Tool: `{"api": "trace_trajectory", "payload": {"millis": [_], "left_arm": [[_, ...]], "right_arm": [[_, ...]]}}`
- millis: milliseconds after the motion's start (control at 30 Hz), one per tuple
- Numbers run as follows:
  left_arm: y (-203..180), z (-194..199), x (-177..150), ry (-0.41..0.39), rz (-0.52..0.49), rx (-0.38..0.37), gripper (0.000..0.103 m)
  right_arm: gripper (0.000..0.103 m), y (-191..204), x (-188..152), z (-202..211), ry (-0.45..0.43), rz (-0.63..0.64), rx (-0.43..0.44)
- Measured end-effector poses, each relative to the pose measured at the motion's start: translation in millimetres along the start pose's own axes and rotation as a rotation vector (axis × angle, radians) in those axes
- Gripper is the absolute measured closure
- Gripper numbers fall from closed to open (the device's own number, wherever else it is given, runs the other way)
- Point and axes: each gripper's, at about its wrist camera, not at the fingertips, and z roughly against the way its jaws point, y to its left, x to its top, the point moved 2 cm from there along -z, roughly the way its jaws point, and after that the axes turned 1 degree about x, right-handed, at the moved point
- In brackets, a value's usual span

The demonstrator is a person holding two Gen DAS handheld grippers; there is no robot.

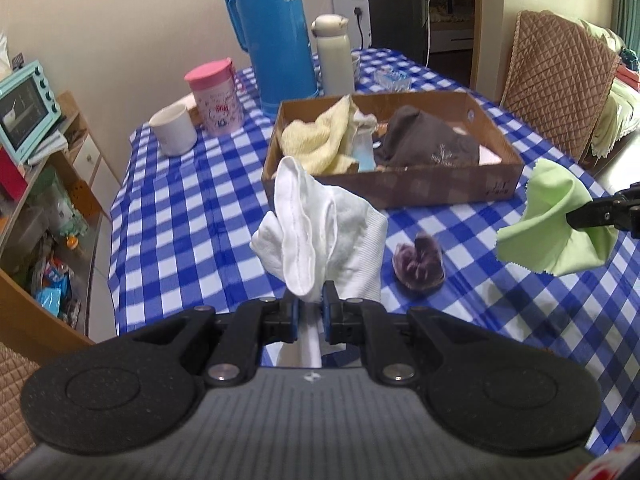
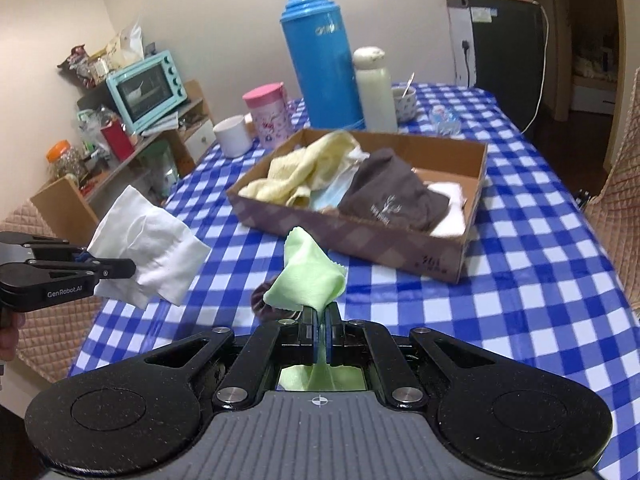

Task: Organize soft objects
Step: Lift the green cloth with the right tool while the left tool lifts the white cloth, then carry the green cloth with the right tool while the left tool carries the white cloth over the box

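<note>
My left gripper (image 1: 310,300) is shut on a white sock (image 1: 320,232) and holds it above the checked table; it also shows in the right wrist view (image 2: 148,248). My right gripper (image 2: 319,312) is shut on a light green cloth (image 2: 308,276), also seen in the left wrist view (image 1: 556,224). A cardboard box (image 1: 400,192) ahead holds a yellow towel (image 1: 320,136), a brown garment (image 1: 428,140) and a blue-white item (image 1: 365,148). A purple scrunchie (image 1: 418,266) lies on the table between the grippers.
Behind the box stand a blue thermos (image 1: 276,32), a white bottle (image 1: 334,54), a pink cup (image 1: 216,96) and a white mug (image 1: 174,128). A quilted chair (image 1: 560,84) is at right. A shelf with a teal oven (image 1: 24,108) is at left.
</note>
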Motion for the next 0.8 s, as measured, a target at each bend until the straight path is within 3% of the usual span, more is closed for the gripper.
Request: {"api": "trace_trajectory", "payload": {"millis": [800], "left_arm": [[-23, -22, 86, -0.144, -0.087, -0.024, 0.093]], "right_arm": [[0.099, -22, 66, 4, -0.123, 0.019, -0.039]]}}
